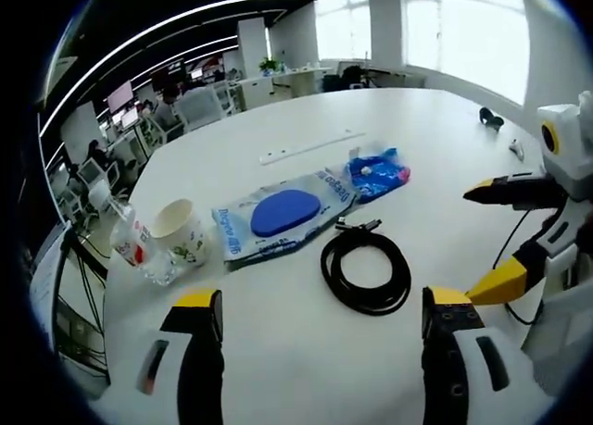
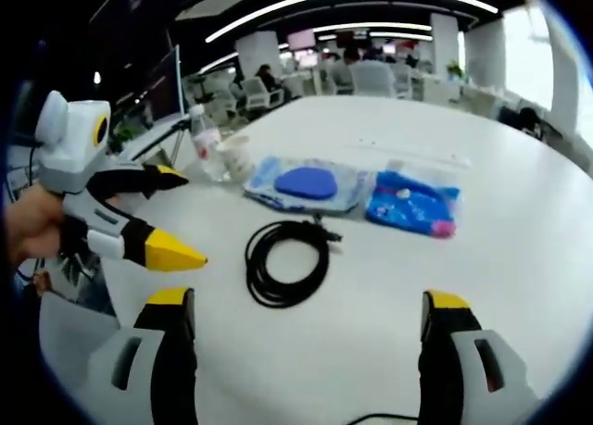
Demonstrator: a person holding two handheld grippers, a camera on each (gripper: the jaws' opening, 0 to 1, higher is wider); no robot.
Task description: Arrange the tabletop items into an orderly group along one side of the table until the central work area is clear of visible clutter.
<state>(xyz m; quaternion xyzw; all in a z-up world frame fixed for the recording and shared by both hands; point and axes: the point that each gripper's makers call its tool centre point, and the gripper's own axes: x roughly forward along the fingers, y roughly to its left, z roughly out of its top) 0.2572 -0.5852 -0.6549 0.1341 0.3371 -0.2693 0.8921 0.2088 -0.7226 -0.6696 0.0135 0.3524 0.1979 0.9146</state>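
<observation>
A black cable coil (image 1: 364,269) (image 2: 287,260) lies on the white table (image 1: 278,351) just ahead of both grippers. Beyond it a clear bag holds a blue oval pad (image 1: 283,212) (image 2: 306,182), with a blue packet (image 1: 378,173) (image 2: 412,203) beside it. A paper cup (image 1: 181,231) (image 2: 236,155) and a plastic bottle (image 1: 134,244) (image 2: 204,143) stand together near the table edge. My left gripper (image 1: 321,298) (image 2: 190,217) is open and empty, short of the coil. My right gripper (image 2: 307,300) (image 1: 475,242) is open and empty too, on the coil's other side.
A long white strip (image 1: 310,147) (image 2: 417,152) lies farther back on the table. A small black object (image 1: 491,119) and a small white one (image 1: 516,149) sit near the far edge. A hand (image 2: 32,221) holds the left gripper. Office desks and chairs (image 2: 259,92) stand behind.
</observation>
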